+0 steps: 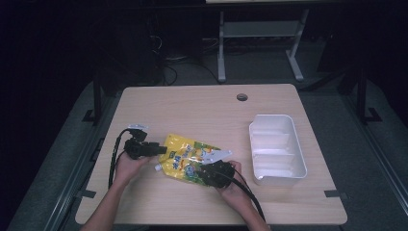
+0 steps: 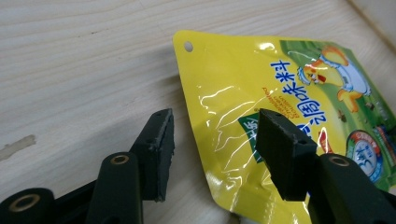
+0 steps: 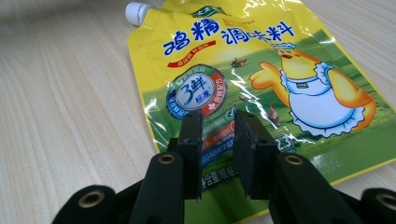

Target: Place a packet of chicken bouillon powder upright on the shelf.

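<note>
Between both grippers' jaws, yellow pouch (image 1: 190, 158)

I am working in what looks like a lab or recording room, not a home. I am sitting at a plain light-wood tabletop (image 1: 202, 110) with a round cable hole (image 1: 242, 97) at about 12 o'clock, the kind an office desk has. The room around it is lying in darkness while the tabletop is being lit. Beyond the far edge, at 12 to 1 o'clock, the white metal legs of another desk (image 1: 260, 43) are standing on grey carpet (image 1: 332, 106), and black cables (image 1: 168, 62) are trailing on the floor at 11 o'clock.
</note>
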### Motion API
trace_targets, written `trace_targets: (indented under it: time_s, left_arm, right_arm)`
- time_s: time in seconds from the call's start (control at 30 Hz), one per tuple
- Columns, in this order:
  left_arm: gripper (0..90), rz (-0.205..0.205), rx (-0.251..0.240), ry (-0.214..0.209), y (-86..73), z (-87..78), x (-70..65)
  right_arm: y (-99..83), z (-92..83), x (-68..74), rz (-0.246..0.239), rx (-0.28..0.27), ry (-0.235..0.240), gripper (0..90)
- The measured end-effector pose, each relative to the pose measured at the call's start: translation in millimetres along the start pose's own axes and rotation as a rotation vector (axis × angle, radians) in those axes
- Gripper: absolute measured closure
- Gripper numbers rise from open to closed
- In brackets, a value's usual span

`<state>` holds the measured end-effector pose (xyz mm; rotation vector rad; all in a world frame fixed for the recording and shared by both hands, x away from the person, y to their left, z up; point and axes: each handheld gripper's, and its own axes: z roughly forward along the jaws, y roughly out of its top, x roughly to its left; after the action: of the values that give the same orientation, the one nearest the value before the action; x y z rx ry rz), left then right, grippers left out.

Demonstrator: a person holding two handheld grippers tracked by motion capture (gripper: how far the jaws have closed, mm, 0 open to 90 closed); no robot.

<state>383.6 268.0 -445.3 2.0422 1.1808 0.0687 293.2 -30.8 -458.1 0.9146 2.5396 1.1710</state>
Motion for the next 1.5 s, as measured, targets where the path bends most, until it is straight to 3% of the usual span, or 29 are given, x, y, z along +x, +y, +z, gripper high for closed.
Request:
trace_targets:
  time_s: [0.33,0.87,0.93,1.1,1.23,1.3,1.37,1.5]
  left_arm:
    - [51.7,-0.036,-0.021,-0.023,0.3,8.2,4.1]
    - [61.4,-0.061,-0.010,-0.054,-1.6,18.3,6.3]
    - [64.1,-0.088,-0.024,-0.107,-1.5,15.3,8.6]
    - [69.9,-0.069,-0.015,-0.158,-1.4,10.5,7.1]
    - [70.4,-0.062,0.028,-0.145,-3.3,14.1,7.2]
    - [72.4,-0.083,0.029,-0.158,-4.5,15.4,10.5]
    - [74.7,-0.078,0.034,-0.152,-4.3,16.1,10.0]
    - [87.2,-0.063,0.041,-0.132,-4.0,15.6,10.5]
  right_arm:
    - [-0.7,0.0,-0.2,0.006,-0.005,0.002,72.2]
    - [-1.6,0.4,-1.0,0.008,-0.015,0.007,72.2]
    - [-1.7,0.5,-1.0,0.008,-0.016,0.007,72.2]
    - [-2.0,0.8,-1.4,0.012,-0.018,0.008,72.3]
    - [-2.1,0.8,-1.3,0.008,-0.018,0.005,72.3]
    - [-2.3,0.8,-1.1,0.008,-0.020,0.003,72.3]
    - [-2.3,0.8,-1.5,0.008,-0.020,0.005,72.3]
    - [-2.4,0.7,-1.9,0.016,-0.021,0.009,72.3]
